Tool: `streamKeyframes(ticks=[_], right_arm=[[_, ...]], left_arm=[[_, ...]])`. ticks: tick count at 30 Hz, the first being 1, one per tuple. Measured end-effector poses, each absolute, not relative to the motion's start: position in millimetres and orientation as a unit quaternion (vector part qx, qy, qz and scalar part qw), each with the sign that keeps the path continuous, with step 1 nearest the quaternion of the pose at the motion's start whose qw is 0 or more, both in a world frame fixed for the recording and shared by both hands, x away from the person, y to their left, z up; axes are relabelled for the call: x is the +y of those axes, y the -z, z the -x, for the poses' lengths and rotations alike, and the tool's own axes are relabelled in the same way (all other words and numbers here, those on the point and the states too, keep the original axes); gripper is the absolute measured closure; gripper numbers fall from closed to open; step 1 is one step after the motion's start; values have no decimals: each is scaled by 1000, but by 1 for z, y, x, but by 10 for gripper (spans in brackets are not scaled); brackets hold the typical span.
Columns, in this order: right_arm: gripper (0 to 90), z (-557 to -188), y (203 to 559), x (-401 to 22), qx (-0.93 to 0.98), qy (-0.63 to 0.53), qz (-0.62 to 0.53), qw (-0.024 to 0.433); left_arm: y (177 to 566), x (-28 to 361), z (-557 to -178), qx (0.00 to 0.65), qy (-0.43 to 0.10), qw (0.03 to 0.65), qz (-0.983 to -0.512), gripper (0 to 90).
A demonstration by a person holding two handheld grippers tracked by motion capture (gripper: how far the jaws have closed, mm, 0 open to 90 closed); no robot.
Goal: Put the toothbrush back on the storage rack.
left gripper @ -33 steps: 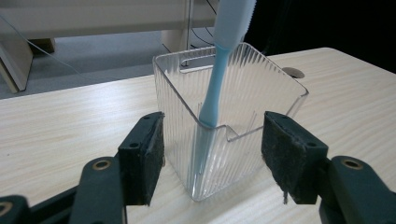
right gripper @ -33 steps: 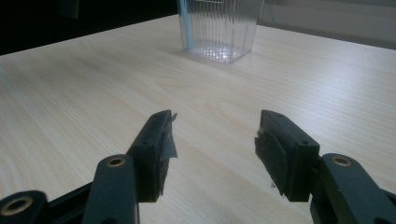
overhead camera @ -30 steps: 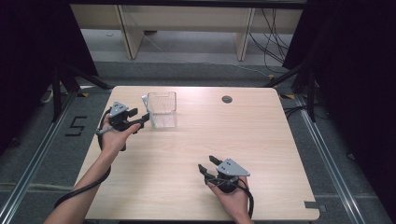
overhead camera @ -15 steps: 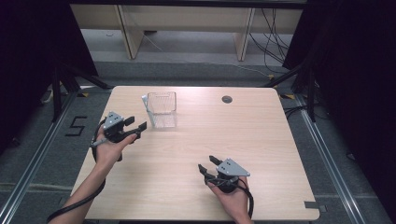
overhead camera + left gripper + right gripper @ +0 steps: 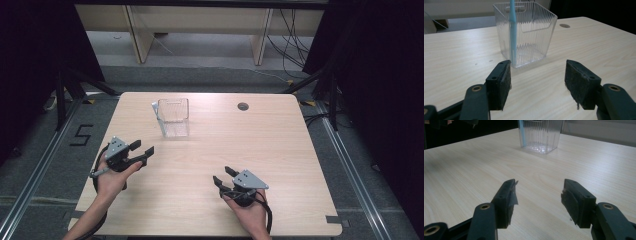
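- From above I see my left gripper [image 5: 142, 151] near the table's left edge, its jaws apart with nothing between them, pointing right toward the middle of the table.
- The clear box [image 5: 173, 117] stands upright farther back on the table, well apart from both grippers.
- The left gripper view gives me what the high view blurs: a light blue stick [image 5: 512, 30] stands inside the ribbed box [image 5: 529, 32], leaning against its left wall, just beyond my open pads [image 5: 505, 86].
- The right gripper view shows the same box [image 5: 540, 135] from farther off, with the blue stick [image 5: 522, 133] at its left corner.
- My right gripper [image 5: 223, 179] sits near the front edge, jaws apart and empty, angled up and left toward the box.
- The table [image 5: 280, 150] is pale wood with a small round hole [image 5: 243, 106] near its back edge.
- Around it I see grey floor, a "5" marked at the left [image 5: 81, 135], black curtains at both sides, and cables at the back right [image 5: 292, 45].
- Both my forearms come in from the bottom, with each hand wrapped around its gripper from behind.
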State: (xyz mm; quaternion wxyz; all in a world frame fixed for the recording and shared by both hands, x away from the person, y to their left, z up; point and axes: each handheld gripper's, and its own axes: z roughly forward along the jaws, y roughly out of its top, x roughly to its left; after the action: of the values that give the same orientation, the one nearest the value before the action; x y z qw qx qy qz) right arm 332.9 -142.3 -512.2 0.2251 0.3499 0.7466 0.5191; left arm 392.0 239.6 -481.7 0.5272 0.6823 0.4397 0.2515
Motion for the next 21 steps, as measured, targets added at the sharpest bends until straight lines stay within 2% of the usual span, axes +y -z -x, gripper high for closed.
streamKeyframes(ticks=[7, 21], right_arm=[[449, -333, 512, -142, 745, -520, -352, 224], [448, -333, 514, -141, 743, -526, -350, 221]], left_arm=[[497, 243, -372, 431, -254, 518, -694, 371], [518, 250, -351, 428, -266, 528, -683, 368]])
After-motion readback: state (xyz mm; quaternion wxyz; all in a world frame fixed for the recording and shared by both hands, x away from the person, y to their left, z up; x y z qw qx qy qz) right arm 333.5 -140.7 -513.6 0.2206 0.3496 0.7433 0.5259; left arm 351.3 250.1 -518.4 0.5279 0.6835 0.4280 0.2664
